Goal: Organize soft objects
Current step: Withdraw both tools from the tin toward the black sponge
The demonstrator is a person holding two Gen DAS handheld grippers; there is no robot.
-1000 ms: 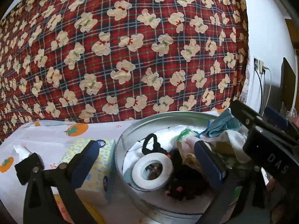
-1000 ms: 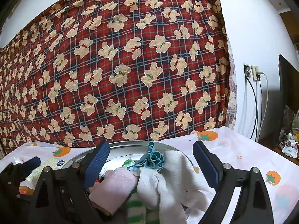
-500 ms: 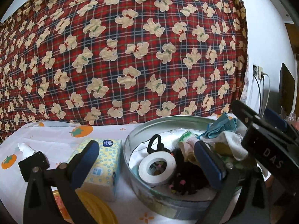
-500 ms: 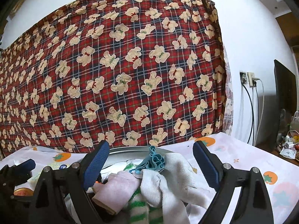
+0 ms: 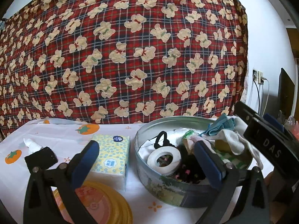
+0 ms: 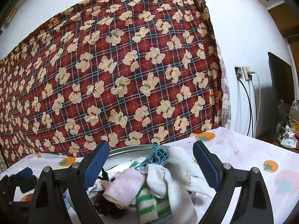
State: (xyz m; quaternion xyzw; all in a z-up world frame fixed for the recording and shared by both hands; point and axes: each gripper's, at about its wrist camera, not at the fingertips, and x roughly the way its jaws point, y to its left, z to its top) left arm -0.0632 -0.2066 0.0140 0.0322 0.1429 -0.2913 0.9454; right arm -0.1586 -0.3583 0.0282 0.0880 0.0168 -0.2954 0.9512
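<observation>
Tablecloth (image 6: 243,149) bears tin (image 5: 168,188); cloths (image 6: 168,177) between open right gripper (image 6: 151,166).

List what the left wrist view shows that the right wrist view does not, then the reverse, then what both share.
Only the left wrist view: the tissue pack, the roll of white tape inside the tin, a black hair tie, a yellow lid and a crumpled tissue.

Only the right wrist view: the green-striped cloth in full, and clutter at far right.

Both: the round metal tin, white sock, teal cloth, pink cloth, bear-print plaid blanket and wall socket.
</observation>
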